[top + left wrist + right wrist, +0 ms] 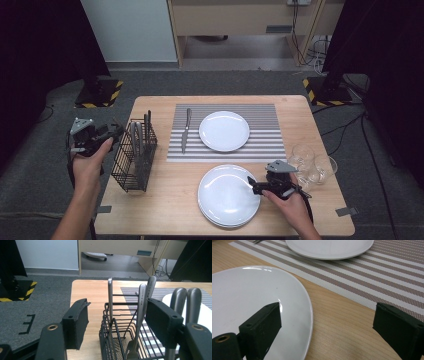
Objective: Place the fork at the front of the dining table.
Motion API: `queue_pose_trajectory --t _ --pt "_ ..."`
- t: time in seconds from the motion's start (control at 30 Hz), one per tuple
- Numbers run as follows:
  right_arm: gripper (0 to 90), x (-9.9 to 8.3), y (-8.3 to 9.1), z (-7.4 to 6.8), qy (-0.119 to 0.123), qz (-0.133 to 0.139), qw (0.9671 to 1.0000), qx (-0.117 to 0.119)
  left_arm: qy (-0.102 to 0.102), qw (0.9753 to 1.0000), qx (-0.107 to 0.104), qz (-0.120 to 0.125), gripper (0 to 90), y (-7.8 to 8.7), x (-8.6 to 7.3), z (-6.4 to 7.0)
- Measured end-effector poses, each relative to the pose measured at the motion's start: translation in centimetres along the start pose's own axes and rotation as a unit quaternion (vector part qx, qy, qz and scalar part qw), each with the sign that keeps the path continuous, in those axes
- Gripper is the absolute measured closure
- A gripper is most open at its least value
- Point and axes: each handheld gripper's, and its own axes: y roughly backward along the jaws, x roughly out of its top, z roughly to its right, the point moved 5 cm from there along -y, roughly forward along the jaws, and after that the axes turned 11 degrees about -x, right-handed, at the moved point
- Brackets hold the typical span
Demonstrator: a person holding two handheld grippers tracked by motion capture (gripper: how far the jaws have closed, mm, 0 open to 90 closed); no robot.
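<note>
2 glasses [311, 162] stand just beside the right hand-held gripper [253, 184].

- A striped placemat [265, 145] is laid flat on the wooden table [165, 205], ahead of the right gripper [252, 184].
- A single white plate [224, 131] is set on that mat, well ahead of the same gripper.
- A knife [185, 131] is placed on the mat, right of the left gripper [117, 131].
- Clear glasses [312, 162] are grouped just right of the right gripper.
</note>
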Motion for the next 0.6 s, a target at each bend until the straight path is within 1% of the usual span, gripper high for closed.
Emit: queue_pose_trajectory --t 0.2,0.47,0.6 --pt "8.3 0.0 0.1 0.0 0.000 0.001 1.0000 -0.001 0.001 1.0000 0.005 -0.001 34.3 -0.5 -0.1 -0.3" --pt "8.3 0.0 0.1 0.0 0.000 0.001 1.0000 0.000 -0.003 1.0000 0.002 -0.004 32.7 -1.2 -0.2 -0.3" --pt "8.4 0.1 0.1 0.0 0.001 0.002 1.0000 -0.001 0.000 1.0000 0.005 -0.004 32.8 -1.6 -0.1 -0.6"
